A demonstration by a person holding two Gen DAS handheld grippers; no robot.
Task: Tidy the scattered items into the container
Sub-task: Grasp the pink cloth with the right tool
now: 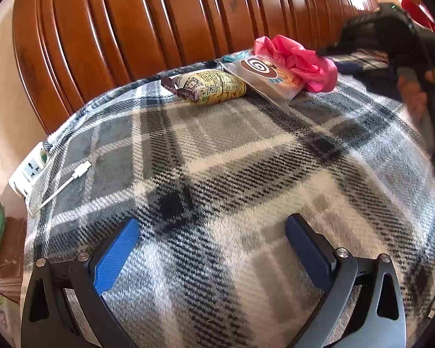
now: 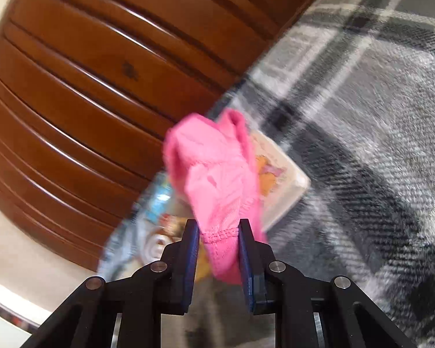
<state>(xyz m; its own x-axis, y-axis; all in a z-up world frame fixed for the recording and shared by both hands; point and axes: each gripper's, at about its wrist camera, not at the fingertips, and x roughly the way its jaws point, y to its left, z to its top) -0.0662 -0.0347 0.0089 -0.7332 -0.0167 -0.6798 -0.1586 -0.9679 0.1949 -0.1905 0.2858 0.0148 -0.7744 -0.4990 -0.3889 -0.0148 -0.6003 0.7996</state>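
Here, my right gripper (image 2: 219, 232) clamped the pink cloth (image 2: 214, 168), trailing straight ahead; my left gripper (image 1: 211, 229) gaped empty, far off.

A bed covered by a grey, black and white plaid fleece blanket (image 1: 246, 156) carries everything, with a ribbed brown wooden headboard (image 1: 148, 20) rising along its far edge. Near that edge, a yellow printed snack packet (image 1: 214, 87) with a twisted dark end lies on the blanket, just beside a clear-wrapped swirl-pattern cake packet (image 1: 266, 72). A crumpled pink cloth (image 1: 298, 58) rests against the cake packet's far side. At the blanket's left edge lies a white charging cable (image 1: 69, 179), near a white power strip (image 1: 29, 171) partly tucked under the blanket's border.
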